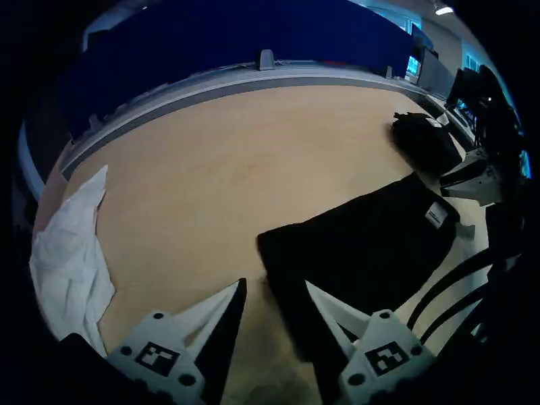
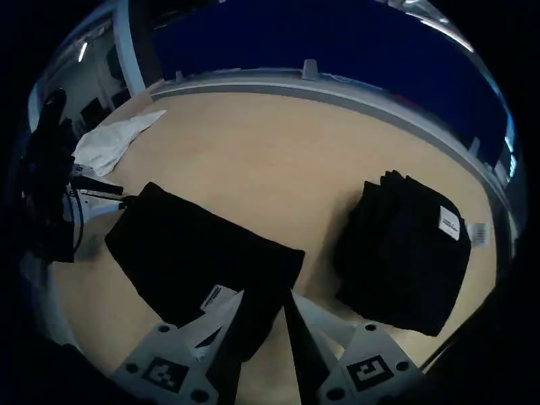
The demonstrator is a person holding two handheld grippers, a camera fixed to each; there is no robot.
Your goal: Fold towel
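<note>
Towel (image 2: 196,250) lies spread, one corner between the narrowed fingers of the right claw (image 2: 264,293), grip unclear, its other end just ahead of the released left claw (image 1: 273,282), which should pinch it next.

Black for the towel (image 1: 364,250) and the folded stack (image 2: 405,250), white for the crumpled cloth (image 1: 71,256), pale tan wood grain on the table (image 1: 236,155), deep blue on the partition (image 1: 236,34), white with black-and-white square markers (image 1: 156,356) on the left gripper (image 1: 273,283) and right gripper (image 2: 263,293).
</note>
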